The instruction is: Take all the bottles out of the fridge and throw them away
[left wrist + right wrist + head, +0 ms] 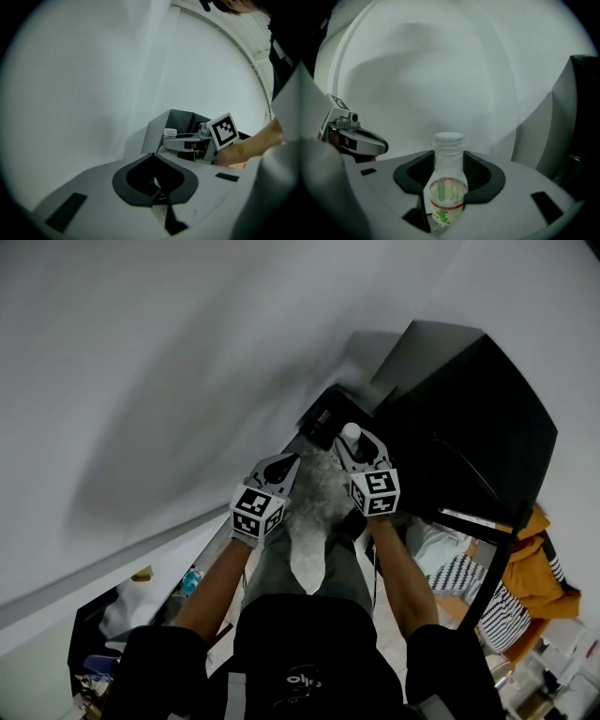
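Clamped at the shoulder in the right gripper (450, 172), jaws partway spread round it: a clear bottle (446, 197), white cap (449, 138) up, out of the fridge, held in mid-air left of a dark box (576, 122), likely the bin. Probably light, thin-walled and slick; best taken gently at the stiffer neck. On the label (443, 213): red band, green marks, no legible print. Nearly closed on crinkled clear plastic (158, 214), perhaps a bag: the left gripper (157, 190).

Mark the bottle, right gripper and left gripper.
bottle (446, 194), right gripper view, on its labelled body.
right gripper (449, 166), right gripper view, midway between its jaws.
left gripper (154, 176), left gripper view, midway between its jaws.
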`<state>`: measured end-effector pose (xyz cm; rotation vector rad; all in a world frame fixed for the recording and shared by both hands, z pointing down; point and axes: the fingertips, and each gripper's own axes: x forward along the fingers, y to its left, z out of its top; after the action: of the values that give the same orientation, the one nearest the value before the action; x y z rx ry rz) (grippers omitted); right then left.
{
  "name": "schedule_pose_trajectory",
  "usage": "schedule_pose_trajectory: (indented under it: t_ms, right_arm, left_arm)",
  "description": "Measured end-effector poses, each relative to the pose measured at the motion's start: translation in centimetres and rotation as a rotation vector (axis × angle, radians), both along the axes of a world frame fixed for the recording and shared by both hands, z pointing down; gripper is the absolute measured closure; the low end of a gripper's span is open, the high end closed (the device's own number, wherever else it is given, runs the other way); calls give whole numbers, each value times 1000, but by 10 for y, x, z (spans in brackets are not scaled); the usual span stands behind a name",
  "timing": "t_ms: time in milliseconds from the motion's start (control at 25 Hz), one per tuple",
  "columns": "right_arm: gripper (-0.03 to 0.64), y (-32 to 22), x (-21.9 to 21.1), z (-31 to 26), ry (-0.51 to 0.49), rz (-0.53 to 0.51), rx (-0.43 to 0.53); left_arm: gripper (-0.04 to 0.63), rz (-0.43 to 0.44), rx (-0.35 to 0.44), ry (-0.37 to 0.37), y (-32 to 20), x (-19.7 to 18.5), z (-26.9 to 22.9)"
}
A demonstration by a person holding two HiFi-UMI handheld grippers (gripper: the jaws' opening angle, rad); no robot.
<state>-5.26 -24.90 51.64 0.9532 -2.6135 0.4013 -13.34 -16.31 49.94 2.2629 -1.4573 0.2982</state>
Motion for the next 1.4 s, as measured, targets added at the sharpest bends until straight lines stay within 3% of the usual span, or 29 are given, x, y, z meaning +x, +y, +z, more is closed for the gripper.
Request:
schedule_pose_trajectory:
  t_ms: [200, 720, 1400]
  right_arm:
    - [422, -22, 6, 29, -10, 45, -8]
    - [422, -80, -12, 173, -47, 155, -6]
    - [420, -109, -27, 422, -38, 186, 32]
  left_arm:
    - [594, -1, -11, 19, -10, -1, 24]
    - [594, 17, -19, 37, -41, -20, 129]
    - [594, -9, 47, 17, -70, -26, 335]
